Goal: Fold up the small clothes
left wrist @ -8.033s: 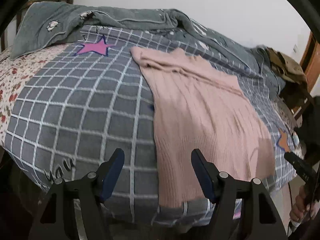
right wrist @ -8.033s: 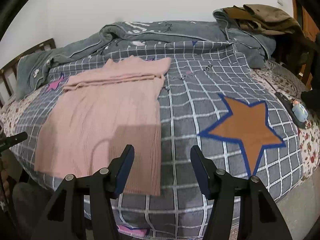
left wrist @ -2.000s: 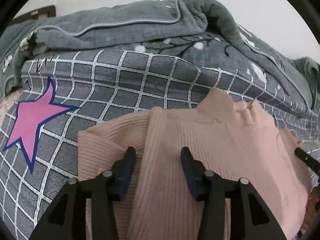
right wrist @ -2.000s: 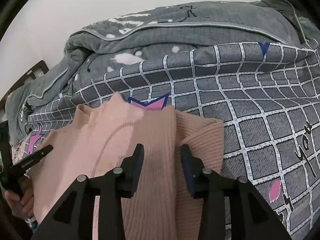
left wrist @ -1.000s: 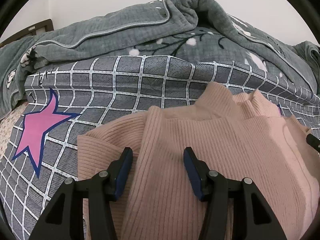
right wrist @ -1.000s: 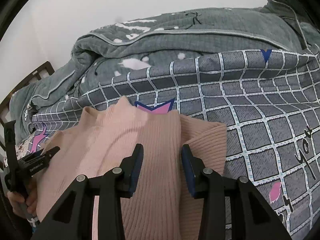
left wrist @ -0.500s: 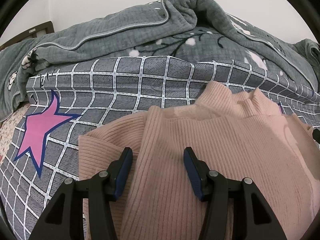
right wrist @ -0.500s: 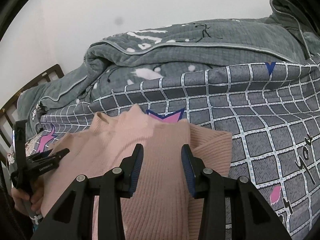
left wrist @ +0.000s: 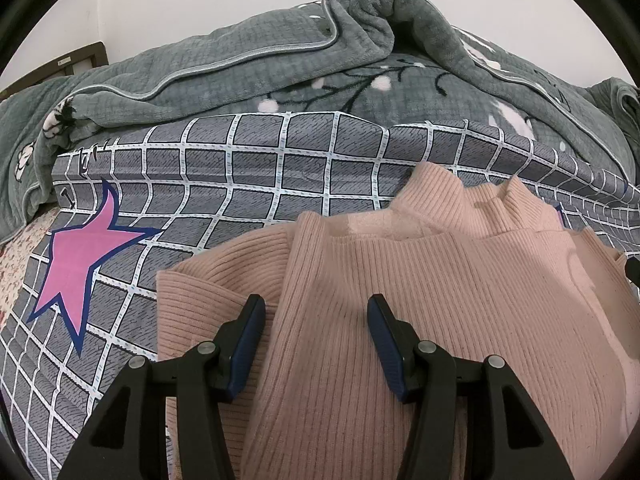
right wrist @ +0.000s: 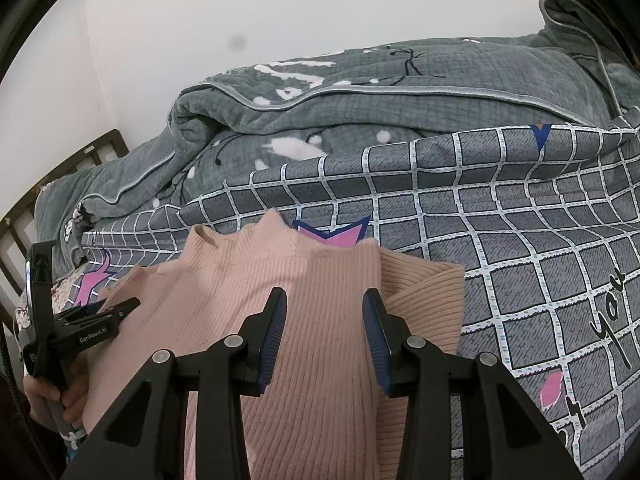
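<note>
Checked grey bedding (left wrist: 248, 168) is carrying the pink sweater (left wrist: 420, 320), collar toward twelve o'clock. Left gripper (left wrist: 316, 332) and right gripper (right wrist: 324, 328) are hovering half-open, gripping nothing. Closing on one layer risks dragging the stacked fold askew.

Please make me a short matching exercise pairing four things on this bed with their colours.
Things:
1. sweater
2. blanket
3. star
4. sheet

Colours:
A. plain grey-green with pale trim
B. grey with a white grid
C. pale pink
D. bright pink with a blue outline

Pairs: 1-C, 2-A, 3-D, 4-B
</note>
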`<action>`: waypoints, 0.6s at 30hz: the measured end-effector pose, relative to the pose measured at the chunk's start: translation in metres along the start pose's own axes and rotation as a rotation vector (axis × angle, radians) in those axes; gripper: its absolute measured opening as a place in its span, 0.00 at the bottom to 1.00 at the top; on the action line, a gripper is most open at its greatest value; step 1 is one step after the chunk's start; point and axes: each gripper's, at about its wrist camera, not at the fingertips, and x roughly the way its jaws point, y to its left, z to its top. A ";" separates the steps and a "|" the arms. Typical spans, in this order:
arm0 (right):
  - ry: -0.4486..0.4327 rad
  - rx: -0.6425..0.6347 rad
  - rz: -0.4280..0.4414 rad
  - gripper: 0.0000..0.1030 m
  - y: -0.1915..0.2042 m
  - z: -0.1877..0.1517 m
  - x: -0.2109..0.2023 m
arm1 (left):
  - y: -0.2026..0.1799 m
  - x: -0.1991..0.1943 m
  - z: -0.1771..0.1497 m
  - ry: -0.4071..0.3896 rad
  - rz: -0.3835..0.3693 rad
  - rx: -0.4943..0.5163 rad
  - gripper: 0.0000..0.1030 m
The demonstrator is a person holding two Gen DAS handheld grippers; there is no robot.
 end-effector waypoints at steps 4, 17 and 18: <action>0.000 0.000 0.001 0.38 0.000 0.000 0.000 | 0.000 0.000 0.000 0.001 0.001 0.000 0.50; -0.025 0.001 -0.009 0.39 0.000 0.002 -0.006 | 0.000 0.000 0.000 -0.002 0.002 0.005 0.50; -0.028 0.004 -0.010 0.39 -0.001 0.002 -0.007 | 0.000 0.000 0.000 -0.002 0.003 0.006 0.50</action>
